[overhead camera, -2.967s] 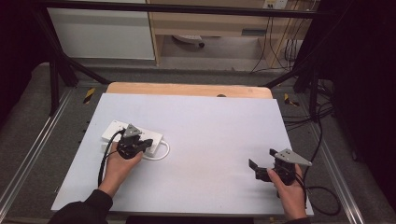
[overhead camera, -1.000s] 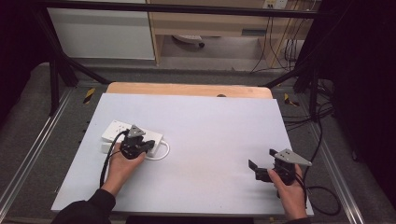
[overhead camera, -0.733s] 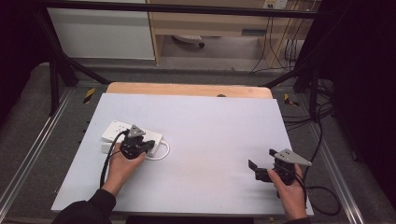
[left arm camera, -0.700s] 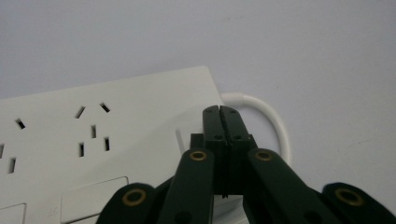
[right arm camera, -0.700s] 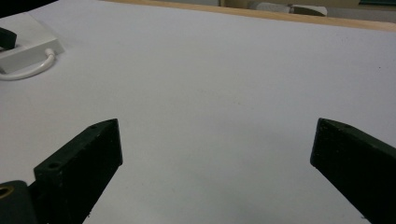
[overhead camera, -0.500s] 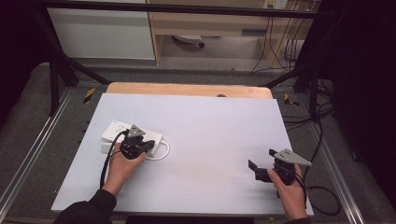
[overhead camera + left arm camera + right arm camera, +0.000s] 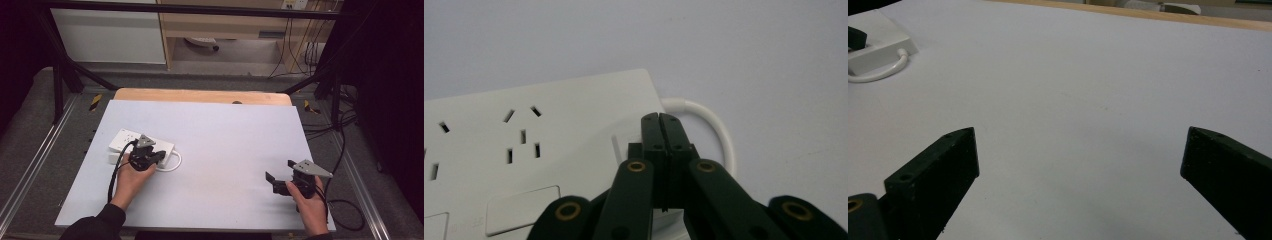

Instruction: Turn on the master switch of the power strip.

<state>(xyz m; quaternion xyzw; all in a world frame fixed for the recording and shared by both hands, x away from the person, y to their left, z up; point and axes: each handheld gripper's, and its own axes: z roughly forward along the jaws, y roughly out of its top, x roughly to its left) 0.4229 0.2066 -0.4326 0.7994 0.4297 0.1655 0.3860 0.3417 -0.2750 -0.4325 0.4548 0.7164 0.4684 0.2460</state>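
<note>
A white power strip [image 7: 125, 141] lies on the left of the pale grey table top [image 7: 220, 135], its white cord [image 7: 175, 162] looping from its right end. My left gripper [image 7: 159, 156] hovers over that end with its jaws shut and nothing between them. In the left gripper view the closed tips of the left gripper [image 7: 659, 118] sit over the power strip [image 7: 524, 150] beside its rocker switch [image 7: 620, 147], and the cord [image 7: 714, 130] curves behind. My right gripper [image 7: 274, 181] rests near the front right corner, open and empty. The right gripper view shows the right gripper [image 7: 1080, 165] with wide-apart jaws over bare table.
A wooden board edge [image 7: 200, 96] runs along the table's far side. Metal rails [image 7: 35, 165] flank the table, and black cables [image 7: 345, 210] hang at the right. A white cabinet [image 7: 110, 35] stands behind. In the right gripper view the power strip [image 7: 878, 40] lies far left.
</note>
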